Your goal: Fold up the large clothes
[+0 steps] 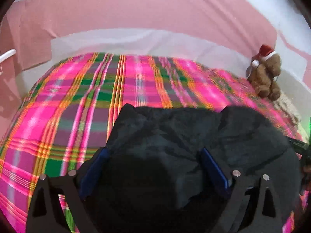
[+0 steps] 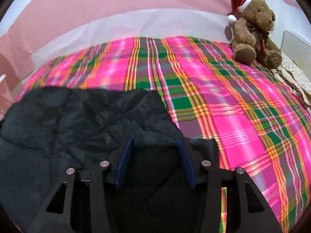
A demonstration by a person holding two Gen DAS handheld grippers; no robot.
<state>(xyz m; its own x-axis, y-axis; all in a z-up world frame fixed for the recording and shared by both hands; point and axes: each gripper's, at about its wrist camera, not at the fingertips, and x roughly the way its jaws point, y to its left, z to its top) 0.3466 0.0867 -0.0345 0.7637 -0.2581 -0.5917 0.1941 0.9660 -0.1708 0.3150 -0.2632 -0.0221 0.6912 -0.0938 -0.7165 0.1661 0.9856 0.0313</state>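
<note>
A large black padded garment [image 1: 184,132] lies spread on a bed with a pink, green and orange plaid cover [image 1: 68,106]. My left gripper [image 1: 155,151] is open, its blue-padded fingers [image 1: 101,155] spread wide over the garment's left part. In the right wrist view the garment [image 2: 77,120] fills the lower left, on the plaid cover [image 2: 243,106]. My right gripper [image 2: 155,141] is open over the garment's right edge, with black fabric lying between its fingers [image 2: 127,151].
A brown teddy bear with a red Santa hat [image 2: 252,31] sits at the bed's far right corner, also in the left wrist view [image 1: 266,75]. A pale patterned cloth [image 2: 295,77] lies beside it. A pink wall [image 1: 136,9] stands behind the bed.
</note>
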